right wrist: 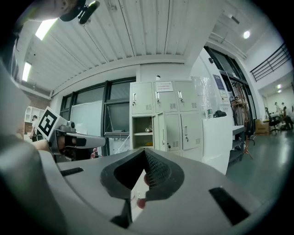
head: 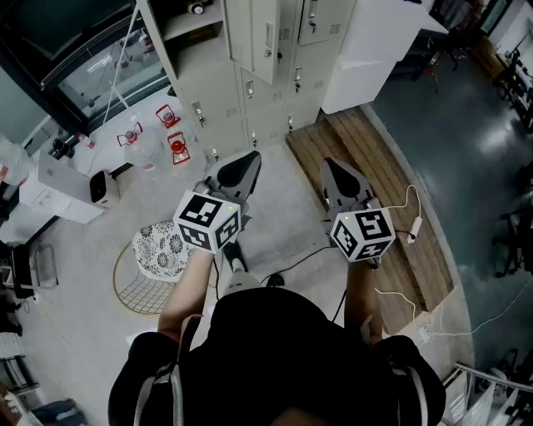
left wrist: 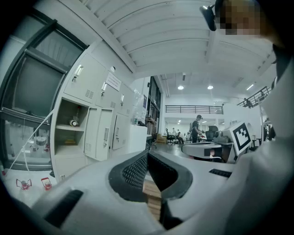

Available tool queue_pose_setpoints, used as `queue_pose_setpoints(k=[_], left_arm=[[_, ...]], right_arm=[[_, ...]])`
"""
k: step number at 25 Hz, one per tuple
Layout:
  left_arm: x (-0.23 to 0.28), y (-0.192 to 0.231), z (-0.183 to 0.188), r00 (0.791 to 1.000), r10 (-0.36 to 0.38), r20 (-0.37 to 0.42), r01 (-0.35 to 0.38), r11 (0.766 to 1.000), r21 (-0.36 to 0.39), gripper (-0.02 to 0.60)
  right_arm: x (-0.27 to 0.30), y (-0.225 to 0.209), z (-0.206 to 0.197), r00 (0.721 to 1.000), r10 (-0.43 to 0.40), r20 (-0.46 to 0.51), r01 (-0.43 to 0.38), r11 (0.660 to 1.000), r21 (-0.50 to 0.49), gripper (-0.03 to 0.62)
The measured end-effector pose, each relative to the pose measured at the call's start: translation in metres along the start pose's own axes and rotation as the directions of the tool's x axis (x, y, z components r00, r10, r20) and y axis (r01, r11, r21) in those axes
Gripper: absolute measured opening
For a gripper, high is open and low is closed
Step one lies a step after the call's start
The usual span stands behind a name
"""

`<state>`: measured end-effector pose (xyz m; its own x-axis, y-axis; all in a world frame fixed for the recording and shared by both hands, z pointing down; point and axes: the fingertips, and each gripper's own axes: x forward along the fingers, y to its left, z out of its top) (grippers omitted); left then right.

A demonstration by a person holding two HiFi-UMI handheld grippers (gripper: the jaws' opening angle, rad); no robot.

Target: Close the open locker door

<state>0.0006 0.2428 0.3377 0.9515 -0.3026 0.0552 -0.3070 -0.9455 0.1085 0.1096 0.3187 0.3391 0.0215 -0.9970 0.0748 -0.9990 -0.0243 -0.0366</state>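
A bank of beige lockers [head: 275, 83] stands ahead of me. One door [head: 266, 42] hangs open, and beside it is the open compartment [head: 191, 17] with a shelf. The left gripper view shows that door [left wrist: 104, 135] right of the open compartment [left wrist: 72, 121]. In the right gripper view the door [right wrist: 160, 131] stands ajar next to the compartment [right wrist: 142, 131]. My left gripper [head: 246, 163] and right gripper [head: 332, 171] are held side by side above the floor, well short of the lockers. Both are shut with nothing between the jaws, the tips meeting [left wrist: 147, 153] [right wrist: 145, 151].
A wooden platform [head: 375, 183] lies on the floor at the right, with a tall white cabinet [head: 375, 50] behind it. On the left are a patterned round stool [head: 162, 250], red items [head: 176, 146] and a white appliance [head: 104, 187]. A cable with a switch [head: 414, 225] crosses the platform.
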Motion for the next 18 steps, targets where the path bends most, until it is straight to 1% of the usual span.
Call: queue_pose_setpoints(k=[8,14,18], left_arm=[[-0.003,-0.013,0.0,1.0,0.01,0.011,-0.01,1.0,0.027,0.017],[-0.004,-0.017,-0.003,1.0,0.013,0.01,-0.013,1.0,0.006,0.017],[-0.002,-0.016,-0.009,1.0,0.01,-0.009,-0.01,1.0,-0.007,0.017]], right_arm=[[-0.016,0.006,0.0,1.0,0.01,0.002,-0.01,1.0,-0.021,0.003],[-0.026,0.005,-0.004,1.0,-0.002,0.018,0.002,1.0,-0.014,0.003],[-0.021,0.002,-0.013,1.0,0.005,0.001,-0.005,1.0,0.006,0.005]])
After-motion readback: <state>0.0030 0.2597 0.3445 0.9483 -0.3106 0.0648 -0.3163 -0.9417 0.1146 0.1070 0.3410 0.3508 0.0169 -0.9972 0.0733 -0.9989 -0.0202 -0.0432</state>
